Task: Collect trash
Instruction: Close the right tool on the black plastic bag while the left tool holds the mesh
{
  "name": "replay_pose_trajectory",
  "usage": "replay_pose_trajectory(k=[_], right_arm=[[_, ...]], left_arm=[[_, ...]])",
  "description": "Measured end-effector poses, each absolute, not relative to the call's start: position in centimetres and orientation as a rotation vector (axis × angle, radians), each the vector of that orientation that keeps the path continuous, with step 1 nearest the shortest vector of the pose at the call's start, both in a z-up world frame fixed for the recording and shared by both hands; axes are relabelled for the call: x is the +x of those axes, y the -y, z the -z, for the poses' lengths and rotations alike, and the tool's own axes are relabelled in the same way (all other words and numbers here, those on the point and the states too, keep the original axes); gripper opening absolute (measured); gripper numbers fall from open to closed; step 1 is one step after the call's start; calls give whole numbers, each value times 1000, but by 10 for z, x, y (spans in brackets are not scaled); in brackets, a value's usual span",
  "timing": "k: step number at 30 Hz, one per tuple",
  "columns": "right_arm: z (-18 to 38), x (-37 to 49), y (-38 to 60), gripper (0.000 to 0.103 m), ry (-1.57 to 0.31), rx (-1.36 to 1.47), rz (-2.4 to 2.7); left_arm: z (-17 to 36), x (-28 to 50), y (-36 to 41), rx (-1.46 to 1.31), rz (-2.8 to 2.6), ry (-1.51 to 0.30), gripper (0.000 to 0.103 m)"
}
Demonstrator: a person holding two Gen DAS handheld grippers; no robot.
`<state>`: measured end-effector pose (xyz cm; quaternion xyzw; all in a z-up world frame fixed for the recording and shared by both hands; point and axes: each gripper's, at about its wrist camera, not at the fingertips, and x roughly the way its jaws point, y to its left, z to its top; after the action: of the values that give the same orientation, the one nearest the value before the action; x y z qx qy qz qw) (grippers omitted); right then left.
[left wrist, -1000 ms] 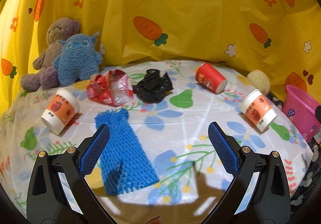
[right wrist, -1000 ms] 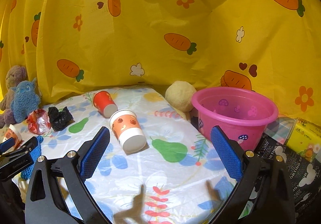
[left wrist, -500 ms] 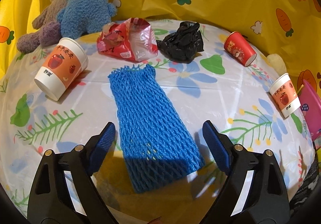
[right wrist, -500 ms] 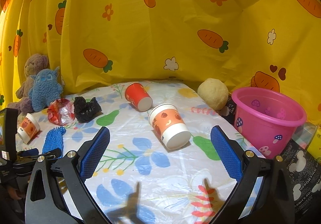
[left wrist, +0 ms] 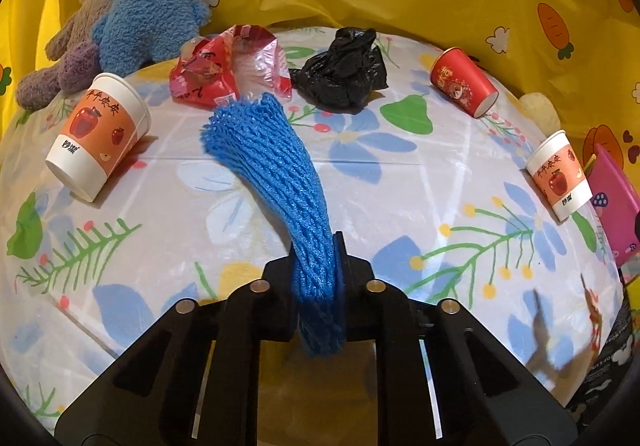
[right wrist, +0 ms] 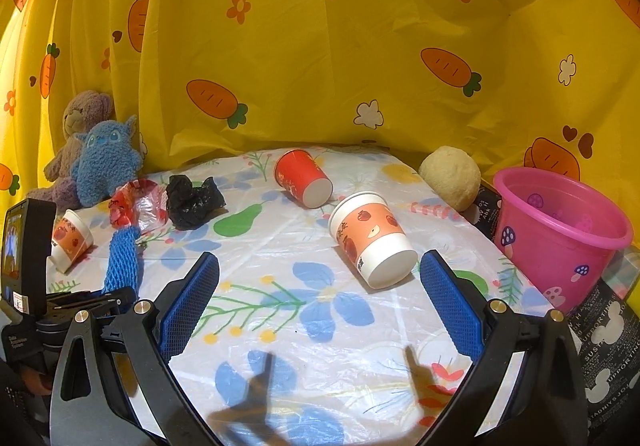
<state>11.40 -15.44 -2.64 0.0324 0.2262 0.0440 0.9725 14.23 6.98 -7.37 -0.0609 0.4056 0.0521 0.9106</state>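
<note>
Left wrist view only: your left gripper [left wrist: 318,278] up close, jaws squeezed onto the blue foam net [left wrist: 276,174]; the net is bunched into a narrow rope where the pads bite.
Right wrist view only: your right gripper [right wrist: 320,302] spread wide with nothing between the pads, plus the whole pink bucket [right wrist: 560,234] at 3 o'clock; the left view catches only a sliver of its rim.
Net, look: ribbed blue mesh, pinched at the near end, fanning toward 11 o'clock; the far end seems to rest on the flowered tablecloth [left wrist: 400,206], though the fisheye makes that hard to judge.
Net, place: near edge of the table, left side, just short of the red snack wrapper [left wrist: 224,74].
Other trash: black crumpled bag [left wrist: 344,74] at 12 o'clock; red cup [left wrist: 464,82] at 1 o'clock; apple-print cup [left wrist: 100,134] at 10 o'clock on its side; a second apple-print cup [right wrist: 372,238] tipped just ahead of your right gripper.
Changed: a second ago the net lay flat and wide between open left jaws; they have just been closing, and now grip it. Your right gripper has swung nearer the tipped cup.
</note>
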Motion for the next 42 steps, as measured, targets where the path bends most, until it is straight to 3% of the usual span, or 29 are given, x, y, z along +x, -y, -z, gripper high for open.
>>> replay_pose_trajectory(k=[22, 27, 30, 32, 36, 42], right_arm=[[23, 201, 67, 96, -539, 14, -284], [26, 233, 43, 91, -583, 22, -320], [29, 250, 26, 86, -599, 18, -337], [31, 261, 15, 77, -610, 15, -354], [36, 281, -2, 72, -637, 22, -372], [47, 303, -13, 52, -684, 36, -381]], left_arm=[[13, 140, -123, -217, -117, -627, 11], [12, 147, -135, -220, -147, -609, 11], [13, 151, -142, -231, -140, -606, 11], [15, 155, -145, -233, -147, -608, 11], [19, 161, -149, -228, -158, -618, 11], [23, 167, -152, -230, -155, -627, 11]])
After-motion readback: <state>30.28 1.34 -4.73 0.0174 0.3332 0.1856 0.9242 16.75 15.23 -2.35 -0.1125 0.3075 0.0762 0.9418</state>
